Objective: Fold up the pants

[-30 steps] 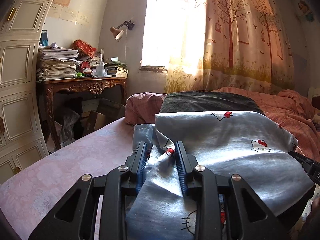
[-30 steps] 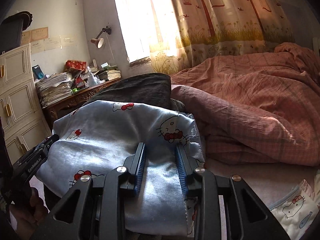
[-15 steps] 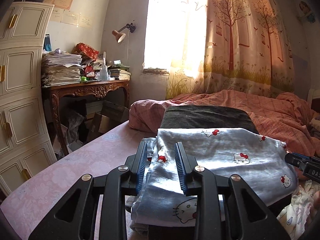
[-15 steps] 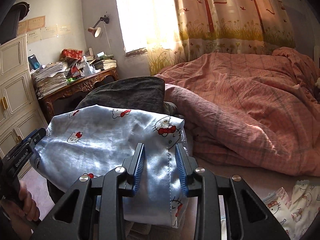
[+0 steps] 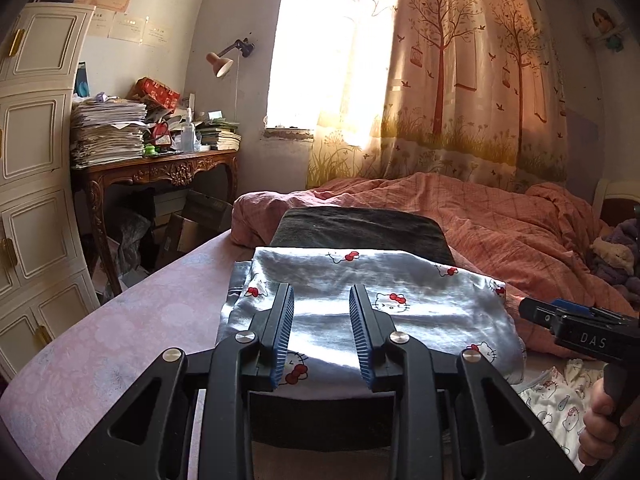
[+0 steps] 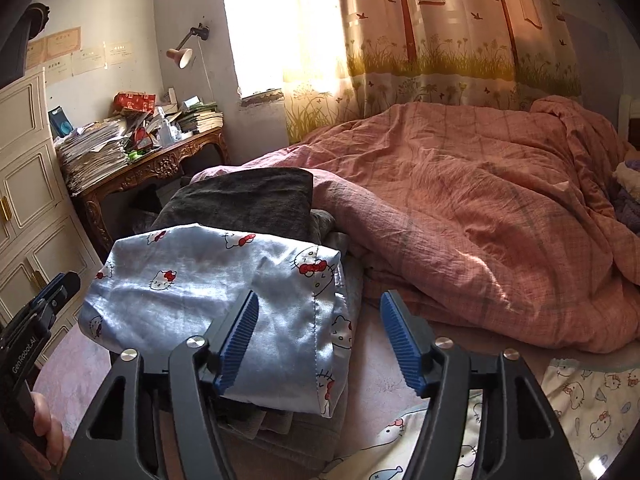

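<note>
The light blue Hello Kitty pants (image 5: 372,300) lie folded on top of a stack of dark folded clothes (image 5: 356,228) on the bed; they also show in the right wrist view (image 6: 208,292). My left gripper (image 5: 322,340) is open and empty, its jaws just above the near edge of the pants. My right gripper (image 6: 318,342) is open wide and empty, at the right edge of the pants. The right gripper shows at the right of the left wrist view (image 5: 576,328), and the left gripper at the left of the right wrist view (image 6: 36,320).
A rumpled pink quilt (image 6: 480,216) covers the bed to the right. White Hello Kitty garments (image 6: 560,412) lie at the near right. A cluttered wooden desk (image 5: 160,164) and a white cabinet (image 5: 36,200) stand on the left. The pink mattress (image 5: 120,320) lies bare at the left.
Both grippers have let go of the pants and opened. The pants have dropped flat onto the stack, and both grippers have drawn back from them.
</note>
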Motion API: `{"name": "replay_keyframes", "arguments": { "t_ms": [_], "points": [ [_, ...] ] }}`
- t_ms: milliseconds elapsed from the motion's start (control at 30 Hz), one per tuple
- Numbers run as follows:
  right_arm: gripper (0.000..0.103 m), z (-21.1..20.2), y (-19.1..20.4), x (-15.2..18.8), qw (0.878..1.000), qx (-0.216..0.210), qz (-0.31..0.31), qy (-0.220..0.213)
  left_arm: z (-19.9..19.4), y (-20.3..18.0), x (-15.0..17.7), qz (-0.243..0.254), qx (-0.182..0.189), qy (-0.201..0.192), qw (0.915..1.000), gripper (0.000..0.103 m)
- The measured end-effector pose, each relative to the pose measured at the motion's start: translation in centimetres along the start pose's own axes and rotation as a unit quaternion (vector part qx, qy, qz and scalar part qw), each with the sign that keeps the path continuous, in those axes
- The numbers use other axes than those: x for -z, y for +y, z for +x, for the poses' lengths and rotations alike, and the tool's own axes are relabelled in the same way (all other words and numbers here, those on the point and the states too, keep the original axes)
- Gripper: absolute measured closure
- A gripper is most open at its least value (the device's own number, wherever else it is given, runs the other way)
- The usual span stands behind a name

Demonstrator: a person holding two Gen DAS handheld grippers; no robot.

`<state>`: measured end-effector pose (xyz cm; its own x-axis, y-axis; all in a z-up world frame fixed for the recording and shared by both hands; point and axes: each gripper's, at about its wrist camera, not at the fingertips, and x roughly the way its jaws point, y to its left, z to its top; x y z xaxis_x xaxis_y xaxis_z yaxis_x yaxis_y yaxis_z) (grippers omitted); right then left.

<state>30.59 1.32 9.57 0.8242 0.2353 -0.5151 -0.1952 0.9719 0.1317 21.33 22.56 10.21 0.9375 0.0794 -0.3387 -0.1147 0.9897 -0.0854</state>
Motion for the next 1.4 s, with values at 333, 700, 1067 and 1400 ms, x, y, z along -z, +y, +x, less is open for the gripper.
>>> {"name": "replay_keyframes", "arguments": {
  "t_ms": [333, 700, 1067, 1400],
  "points": [
    [0.032, 0.9, 2.0, 1.2, 0.999, -0.01, -0.019, 0.027, -1.3, -2.1, 1.5, 0.019, -0.057, -0.065, 0.9961, 0.071],
    [0.032, -12.5, -1.7, 4.2, 0.993, 0.071, -0.064, -0.067, -11.1, -7.2, 5.2, 0.072, 0.012, -0.092, 0.9931, 0.067],
    [0.032, -26.6, -12.0, 9.2, 0.975, 0.139, -0.057, -0.164, -21.0, -13.6, 7.2, 0.099, 0.067, -0.117, 0.9859, 0.058],
    [0.032, -36.5, -18.9, 12.0, 0.967, 0.174, -0.022, -0.186, -26.1, -15.0, 8.0, 0.077, 0.073, -0.125, 0.9864, 0.048]
  ]
}}
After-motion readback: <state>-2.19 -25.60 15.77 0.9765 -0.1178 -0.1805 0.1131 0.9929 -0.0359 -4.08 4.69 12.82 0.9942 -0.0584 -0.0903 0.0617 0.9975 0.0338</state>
